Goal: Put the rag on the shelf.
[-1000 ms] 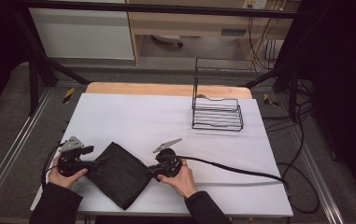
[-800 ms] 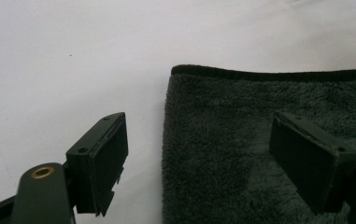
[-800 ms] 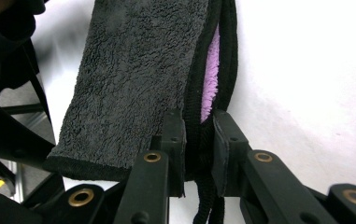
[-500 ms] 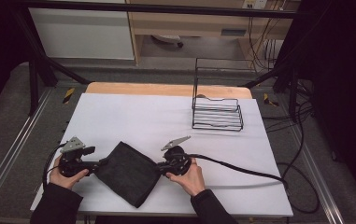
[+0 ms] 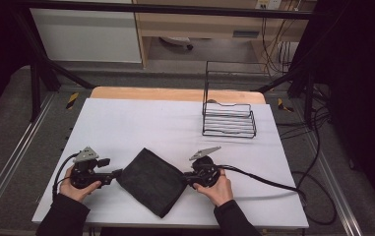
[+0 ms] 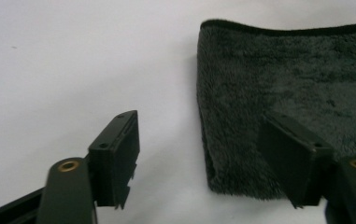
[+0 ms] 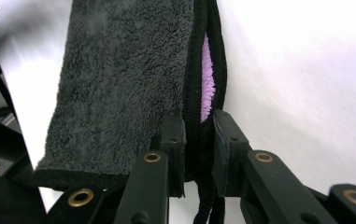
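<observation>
High view: folded dark towel [image 5: 151,180] lies diamond-wise near the desk's [image 5: 140,118] front edge, left gripper [image 5: 114,175] and right gripper [image 5: 187,178] at opposite corners; wire rack [image 5: 228,120] sits by the back right corner. Left gripper view: jaws released, spread across the towel's [image 6: 288,79] corner, ready to pinch. Right gripper view: jaws clenched on the towel's [image 7: 119,79] hemmed edge, purple lining showing, likely anchoring it for a fold or lift.
</observation>
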### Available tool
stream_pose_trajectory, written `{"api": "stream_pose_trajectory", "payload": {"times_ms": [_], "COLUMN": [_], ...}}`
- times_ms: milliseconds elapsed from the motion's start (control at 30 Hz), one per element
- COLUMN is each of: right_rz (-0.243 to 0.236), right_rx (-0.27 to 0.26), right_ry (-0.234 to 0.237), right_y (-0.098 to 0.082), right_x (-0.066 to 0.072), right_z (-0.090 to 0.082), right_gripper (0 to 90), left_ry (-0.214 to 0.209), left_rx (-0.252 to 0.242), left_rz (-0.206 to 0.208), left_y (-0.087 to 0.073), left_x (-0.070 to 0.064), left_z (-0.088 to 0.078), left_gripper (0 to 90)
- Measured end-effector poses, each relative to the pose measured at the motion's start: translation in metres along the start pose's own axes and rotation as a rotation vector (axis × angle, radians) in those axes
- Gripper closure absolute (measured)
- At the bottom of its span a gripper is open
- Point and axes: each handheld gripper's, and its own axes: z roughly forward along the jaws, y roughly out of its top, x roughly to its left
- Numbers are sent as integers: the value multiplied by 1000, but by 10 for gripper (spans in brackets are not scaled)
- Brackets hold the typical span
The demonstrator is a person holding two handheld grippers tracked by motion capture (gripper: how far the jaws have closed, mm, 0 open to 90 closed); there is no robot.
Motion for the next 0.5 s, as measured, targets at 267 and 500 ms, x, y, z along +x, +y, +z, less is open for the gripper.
{"api": "stream_pose_trajectory", "payload": {"times_ms": [267, 500], "right_rz": [9, -17], "right_rx": [0, 18], "right_ry": [-28, -47], "right_y": [-18, -28], "right_x": [-9, -12], "right_z": [-13, -10], "right_gripper": [770, 739], "left_ry": [-25, -36], "left_rx": [32, 71], "left_rz": [0, 18], "left_y": [1, 2], "left_x": [-16, -33], "left_z": [10, 23], "left_gripper": [467, 546]}}
